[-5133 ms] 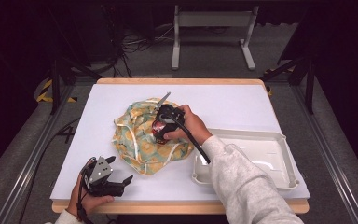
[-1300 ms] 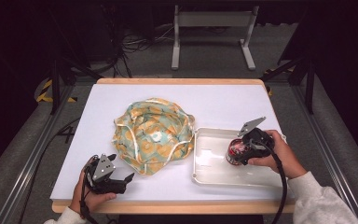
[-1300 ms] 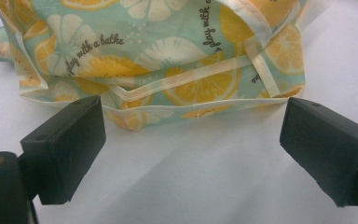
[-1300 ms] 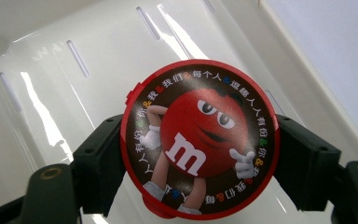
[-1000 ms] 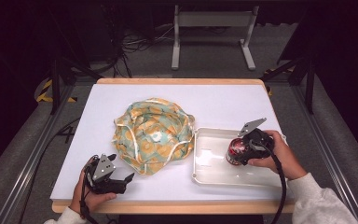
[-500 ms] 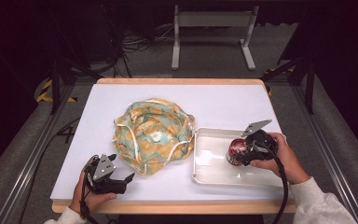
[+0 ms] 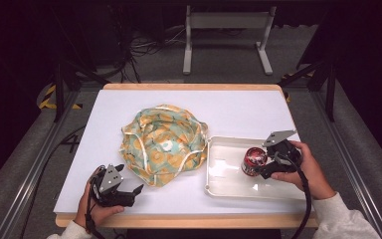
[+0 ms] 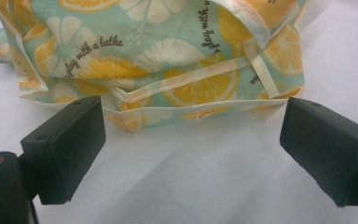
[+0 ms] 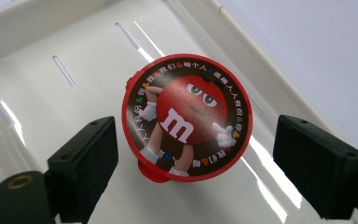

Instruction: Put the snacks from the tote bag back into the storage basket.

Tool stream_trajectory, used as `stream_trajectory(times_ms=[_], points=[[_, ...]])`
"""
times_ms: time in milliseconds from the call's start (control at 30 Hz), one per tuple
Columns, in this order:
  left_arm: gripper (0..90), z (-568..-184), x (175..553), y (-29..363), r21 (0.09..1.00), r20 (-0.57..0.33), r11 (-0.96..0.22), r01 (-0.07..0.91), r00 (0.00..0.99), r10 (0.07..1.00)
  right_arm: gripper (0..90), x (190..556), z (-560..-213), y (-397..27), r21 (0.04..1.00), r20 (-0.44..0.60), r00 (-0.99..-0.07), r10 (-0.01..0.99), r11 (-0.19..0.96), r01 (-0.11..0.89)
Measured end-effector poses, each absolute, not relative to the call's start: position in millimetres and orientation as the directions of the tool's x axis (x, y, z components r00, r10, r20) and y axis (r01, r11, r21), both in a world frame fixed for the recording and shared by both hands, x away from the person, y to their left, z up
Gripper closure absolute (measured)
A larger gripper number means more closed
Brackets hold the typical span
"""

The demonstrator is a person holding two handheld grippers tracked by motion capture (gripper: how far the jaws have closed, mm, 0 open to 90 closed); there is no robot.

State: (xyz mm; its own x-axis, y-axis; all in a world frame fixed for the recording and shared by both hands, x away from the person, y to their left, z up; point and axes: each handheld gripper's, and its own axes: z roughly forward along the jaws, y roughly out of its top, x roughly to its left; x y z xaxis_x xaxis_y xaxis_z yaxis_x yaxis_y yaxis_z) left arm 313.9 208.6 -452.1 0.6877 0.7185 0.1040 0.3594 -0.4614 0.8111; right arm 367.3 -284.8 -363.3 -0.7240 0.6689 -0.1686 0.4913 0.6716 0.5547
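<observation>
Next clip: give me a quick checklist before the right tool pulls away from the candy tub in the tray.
1. Right tool jaws, which have just been opening, clear of the red candy tub, with gaps on both sides: ok.
2. Tub upright on the white tray floor: ok.
3. Tub inside the tray walls, not on the rim: ok.
4. Left tool open with nothing between its jaws, short of the citrus-print cloth bag: ok.
5. Right tool's cable clear of the tray: cannot tell.

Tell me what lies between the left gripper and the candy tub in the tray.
In the high view, from the left gripper toward the candy tub, come bare white table, a corner of the lemon-print cloth bag, then the white tray wall and floor.
</observation>
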Motion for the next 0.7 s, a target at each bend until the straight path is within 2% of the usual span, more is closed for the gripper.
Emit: stream_trajectory(times_ms=[400, 467, 600, 700], points=[[7.5, -452, 315, 208, 0.812, 0.103, -0.464, 0.354, 0.695, 0.711, 10.8, 352, -358, -295, 0.615, -0.263, -0.726, 0.635, 0.690, 0.381], [7.5, -452, 315, 208, 0.811, 0.101, -0.462, 0.358, 0.692, 0.714, 7.6, 349, -358, -299, 0.629, -0.265, -0.720, 0.641, 0.681, 0.375], [7.5, -452, 315, 208, 0.811, 0.106, -0.466, 0.354, 0.694, 0.712, 7.0, 345, -362, -308, 0.649, -0.242, -0.698, 0.674, 0.647, 0.399], [7.5, -451, 315, 208, 0.812, 0.105, -0.464, 0.354, 0.693, 0.713, 6.9, 341, -366, -313, 0.648, -0.266, -0.696, 0.667, 0.659, 0.383]])
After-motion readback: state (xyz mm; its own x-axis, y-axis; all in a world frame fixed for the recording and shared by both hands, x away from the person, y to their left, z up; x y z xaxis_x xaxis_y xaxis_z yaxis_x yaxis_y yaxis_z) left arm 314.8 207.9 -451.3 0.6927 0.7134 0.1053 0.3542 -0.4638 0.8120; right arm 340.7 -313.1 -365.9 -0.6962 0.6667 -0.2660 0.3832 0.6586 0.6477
